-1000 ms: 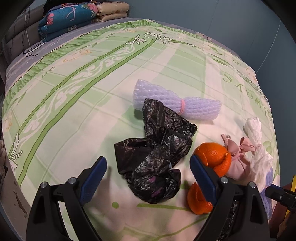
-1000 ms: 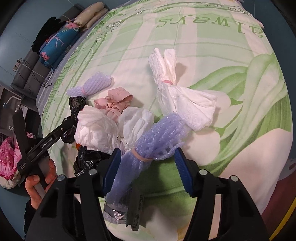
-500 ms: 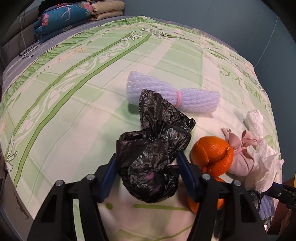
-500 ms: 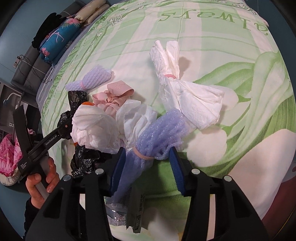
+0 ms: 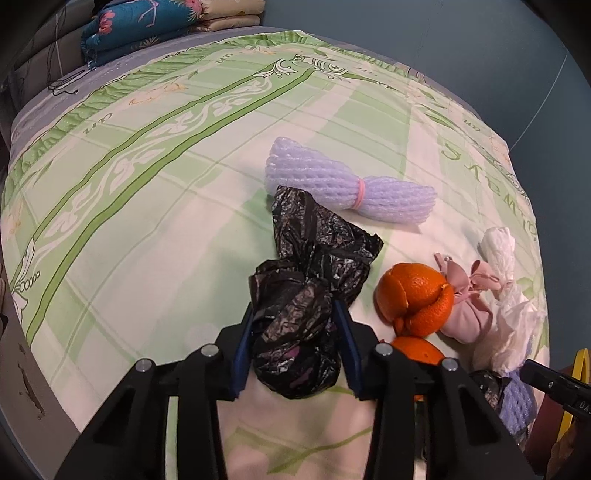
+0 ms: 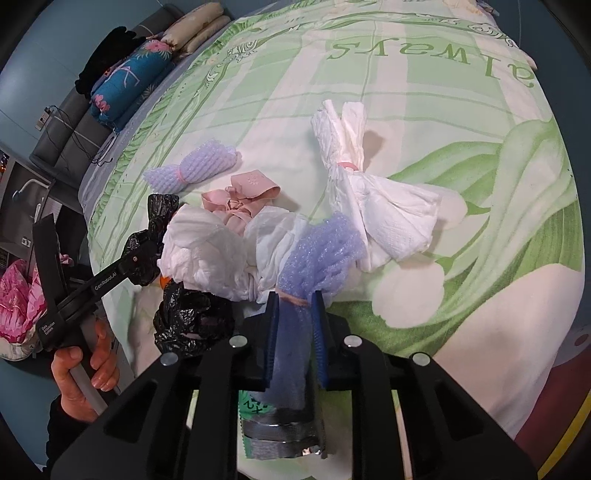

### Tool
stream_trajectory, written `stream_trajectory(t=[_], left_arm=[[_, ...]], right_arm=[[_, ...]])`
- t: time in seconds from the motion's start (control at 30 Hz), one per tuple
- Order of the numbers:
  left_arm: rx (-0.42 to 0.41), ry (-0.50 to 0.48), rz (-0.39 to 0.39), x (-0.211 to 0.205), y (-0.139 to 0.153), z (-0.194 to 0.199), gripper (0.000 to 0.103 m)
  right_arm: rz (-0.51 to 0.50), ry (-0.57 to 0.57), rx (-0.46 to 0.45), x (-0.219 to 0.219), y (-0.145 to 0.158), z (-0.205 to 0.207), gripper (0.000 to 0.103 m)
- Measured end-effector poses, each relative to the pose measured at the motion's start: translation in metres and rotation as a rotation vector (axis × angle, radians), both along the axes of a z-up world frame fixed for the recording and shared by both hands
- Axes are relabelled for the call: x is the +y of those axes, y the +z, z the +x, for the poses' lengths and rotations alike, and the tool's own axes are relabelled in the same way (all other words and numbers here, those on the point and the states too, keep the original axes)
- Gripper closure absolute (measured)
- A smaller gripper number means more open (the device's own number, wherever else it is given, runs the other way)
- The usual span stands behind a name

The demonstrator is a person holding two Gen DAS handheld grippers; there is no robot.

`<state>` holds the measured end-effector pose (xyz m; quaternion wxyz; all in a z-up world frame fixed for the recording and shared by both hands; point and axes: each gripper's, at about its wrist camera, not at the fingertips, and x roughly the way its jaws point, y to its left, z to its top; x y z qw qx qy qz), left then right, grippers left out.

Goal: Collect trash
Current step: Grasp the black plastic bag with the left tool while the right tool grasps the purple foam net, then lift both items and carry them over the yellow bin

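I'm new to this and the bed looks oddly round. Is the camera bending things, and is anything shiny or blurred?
Left wrist view: the fisheye lens bows the bedsheet into a dome, corners go black, and the black plastic bag shows small glints. Right wrist view: same bulge, the sheet's printed word appears upside down, and the purple foam net stays sharp.

Bed with green-patterned sheet (image 5: 155,192). Near centre: left tool (image 5: 295,347), blue pads clamped on crumpled black plastic bag (image 5: 306,295). Beyond it: lilac foam net bundle (image 5: 347,188), pink band at its waist. Right: orange peel (image 5: 415,295) touching pink cloth bundle (image 5: 469,306); white tissue (image 5: 506,291) beside. Far left: folded bedding (image 5: 166,18).
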<state>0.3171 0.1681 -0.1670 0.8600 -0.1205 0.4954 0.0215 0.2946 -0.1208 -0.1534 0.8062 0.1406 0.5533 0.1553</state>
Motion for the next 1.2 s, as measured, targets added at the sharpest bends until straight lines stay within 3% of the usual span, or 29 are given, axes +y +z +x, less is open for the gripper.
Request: stream_trajectory(t=[0.63, 0.9, 1.2], left_arm=[[-0.058, 0.037, -0.048, 0.009, 0.037, -0.041, 0.065], [-0.097, 0.004, -0.048, -0.008, 0.058, -0.059, 0.065], [-0.114, -0.051, -0.103, -0.039, 0.074, -0.073, 0.065]], right_arm=[[0.084, 0.023, -0.107, -0.012, 0.048, -0.028, 0.092], [0.104, 0.018, -0.147, -0.024, 0.070, -0.042, 0.092], [0.103, 0.004, -0.207, -0.045, 0.097, -0.062, 0.092]])
